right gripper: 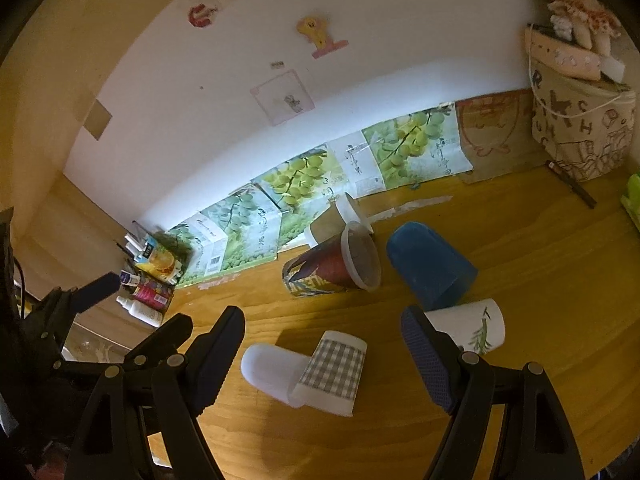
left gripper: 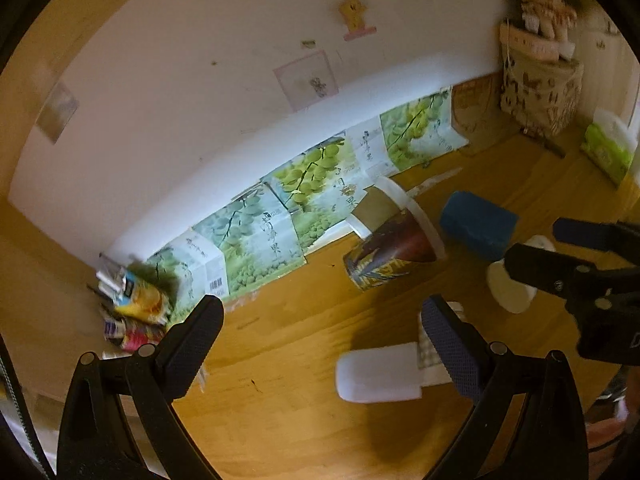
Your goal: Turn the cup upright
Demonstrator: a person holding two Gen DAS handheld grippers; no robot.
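Several cups lie on their sides on the wooden table [right gripper: 520, 248]. A frosted white cup [right gripper: 272, 372] lies nested with a grey-checked paper cup [right gripper: 334, 372] between my right gripper's fingers; the pair also shows in the left wrist view [left gripper: 376, 376]. A printed cup [right gripper: 332, 268] and a brown paper cup [right gripper: 328, 222] lie behind. A blue cup [right gripper: 432, 270] stands mouth down. A white leaf-print cup [right gripper: 476, 328] lies at the right. My right gripper [right gripper: 322, 356] is open and empty. My left gripper [left gripper: 322, 332] is open and empty, and the right gripper [left gripper: 580, 256] shows at its right.
Grape-print cartons [right gripper: 296, 184] line the wall at the back. Small bottles and packets [right gripper: 152, 280] sit at the back left. A fabric basket [right gripper: 584, 128] with a plush toy stands at the back right, a green tissue pack [left gripper: 608, 144] near it.
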